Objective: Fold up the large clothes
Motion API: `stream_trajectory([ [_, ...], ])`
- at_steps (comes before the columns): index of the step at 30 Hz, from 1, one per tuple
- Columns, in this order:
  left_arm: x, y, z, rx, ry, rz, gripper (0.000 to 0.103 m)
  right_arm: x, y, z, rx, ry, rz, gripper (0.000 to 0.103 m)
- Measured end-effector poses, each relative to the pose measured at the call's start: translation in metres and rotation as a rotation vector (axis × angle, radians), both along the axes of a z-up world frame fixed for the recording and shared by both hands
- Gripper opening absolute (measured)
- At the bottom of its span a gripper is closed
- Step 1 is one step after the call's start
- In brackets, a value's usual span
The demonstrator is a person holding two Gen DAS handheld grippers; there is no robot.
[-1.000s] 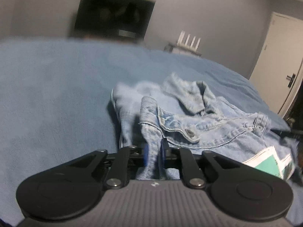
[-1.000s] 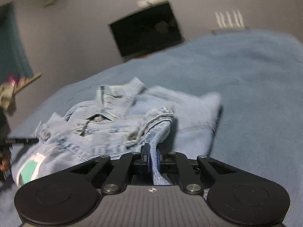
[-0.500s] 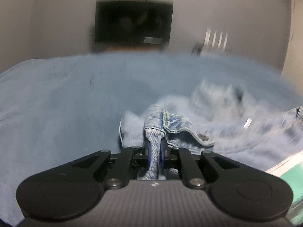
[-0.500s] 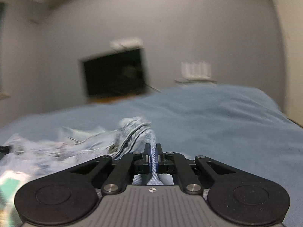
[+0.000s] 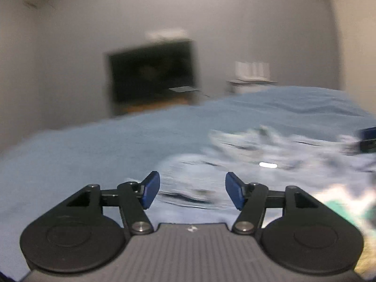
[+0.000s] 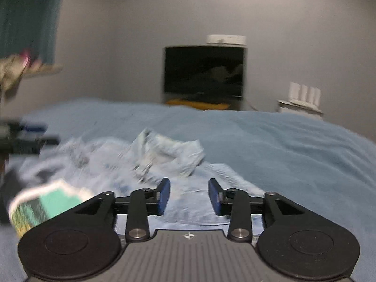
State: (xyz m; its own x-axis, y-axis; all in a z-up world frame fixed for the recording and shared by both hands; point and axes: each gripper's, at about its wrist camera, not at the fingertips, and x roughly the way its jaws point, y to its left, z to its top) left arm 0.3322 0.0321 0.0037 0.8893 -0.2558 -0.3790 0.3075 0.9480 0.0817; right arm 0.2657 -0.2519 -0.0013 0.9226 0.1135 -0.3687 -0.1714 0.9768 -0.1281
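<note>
A light blue denim jacket (image 5: pixel 270 155) lies crumpled on the blue bed cover (image 5: pixel 94 155), blurred by motion. It also shows in the right wrist view (image 6: pixel 164 155), collar up. My left gripper (image 5: pixel 192 191) is open and empty over the jacket's near left edge. My right gripper (image 6: pixel 189 196) is open and empty over the jacket's near right edge. The other gripper shows blurred at the left edge of the right wrist view (image 6: pixel 25 138) and at the right edge of the left wrist view (image 5: pixel 366 138).
A green and white printed item (image 6: pixel 42 206) lies by the jacket at the near side. A dark TV (image 6: pixel 204 72) stands against the grey wall beyond the bed. A white router (image 6: pixel 303 94) sits on a small stand to its right.
Both grippers have opened and let go of the denim folds they held. The jacket has dropped back onto the bed. Both views have tilted up and pulled back.
</note>
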Motion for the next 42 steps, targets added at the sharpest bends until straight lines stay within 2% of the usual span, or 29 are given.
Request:
stream_trajectory([
  [3, 0.013, -0.017, -0.013, 0.045, 0.071, -0.079, 0.061, 0.010, 0.007, -0.009, -0.049, 0.037, -0.017, 0.046],
  [6, 0.031, -0.018, -0.033, 0.066, 0.183, -0.074, 0.060, 0.026, 0.008, -0.014, -0.059, 0.088, 0.011, 0.046],
  [9, 0.037, -0.009, -0.028, -0.008, 0.194, -0.157, 0.061, 0.047, 0.008, -0.012, -0.118, 0.136, 0.088, 0.049],
  [10, 0.041, -0.009, -0.025, 0.002, 0.194, -0.189, 0.061, 0.055, 0.007, -0.012, -0.157, 0.152, 0.102, 0.052],
  [12, 0.054, -0.015, -0.018, 0.076, 0.188, -0.234, 0.061, 0.071, 0.006, -0.010, -0.208, 0.184, 0.147, 0.052],
  [14, 0.074, -0.018, -0.015, 0.085, 0.209, -0.301, 0.061, 0.083, 0.003, -0.006, -0.207, 0.223, 0.206, 0.056],
  [17, 0.095, -0.031, -0.007, 0.156, 0.191, -0.364, 0.061, 0.096, 0.007, -0.001, -0.222, 0.268, 0.267, 0.066],
  [21, 0.105, -0.050, -0.007, 0.203, 0.247, -0.470, 0.060, 0.112, 0.010, -0.007, -0.216, 0.376, 0.337, 0.068],
  [24, 0.105, -0.055, -0.017, 0.265, 0.250, -0.509, 0.060, 0.108, 0.008, -0.011, -0.246, 0.402, 0.355, 0.055],
  [26, 0.106, -0.050, -0.017, 0.231, 0.288, -0.520, 0.053, 0.105, 0.001, -0.011, -0.228, 0.423, 0.374, 0.014],
  [27, 0.107, -0.046, -0.017, 0.210, 0.323, -0.547, 0.041, 0.101, -0.003, -0.009, -0.209, 0.428, 0.379, 0.008],
  [28, 0.105, -0.043, -0.018, 0.213, 0.343, -0.571, 0.025, 0.097, -0.007, -0.008, -0.200, 0.419, 0.385, 0.007],
  [30, 0.094, -0.039, -0.023, 0.264, 0.289, -0.587, 0.021, 0.086, -0.011, -0.005, -0.205, 0.367, 0.389, 0.006],
  [31, 0.091, -0.036, -0.025, 0.265, 0.269, -0.575, 0.020, 0.082, -0.012, -0.003, -0.212, 0.330, 0.375, 0.005],
  [33, 0.089, -0.029, -0.026, 0.233, 0.242, -0.524, 0.020, 0.073, -0.009, 0.002, -0.246, 0.203, 0.306, 0.005],
  [35, 0.087, -0.028, -0.030, 0.240, 0.192, -0.436, 0.019, 0.073, 0.000, 0.003, -0.272, 0.106, 0.228, 0.005],
  [38, 0.085, -0.032, -0.044, 0.302, 0.129, -0.335, 0.020, 0.093, 0.014, -0.018, -0.337, 0.121, 0.112, 0.006],
  [39, 0.081, -0.033, -0.048, 0.327, 0.108, -0.317, 0.022, 0.100, 0.016, -0.026, -0.367, 0.132, 0.052, 0.003],
  [40, 0.079, -0.035, -0.052, 0.346, 0.091, -0.303, 0.029, 0.104, 0.016, -0.034, -0.397, 0.142, -0.015, 0.000],
  [42, 0.072, -0.038, -0.053, 0.391, 0.048, -0.245, 0.036, 0.101, 0.006, -0.036, -0.334, 0.154, -0.056, 0.001],
])
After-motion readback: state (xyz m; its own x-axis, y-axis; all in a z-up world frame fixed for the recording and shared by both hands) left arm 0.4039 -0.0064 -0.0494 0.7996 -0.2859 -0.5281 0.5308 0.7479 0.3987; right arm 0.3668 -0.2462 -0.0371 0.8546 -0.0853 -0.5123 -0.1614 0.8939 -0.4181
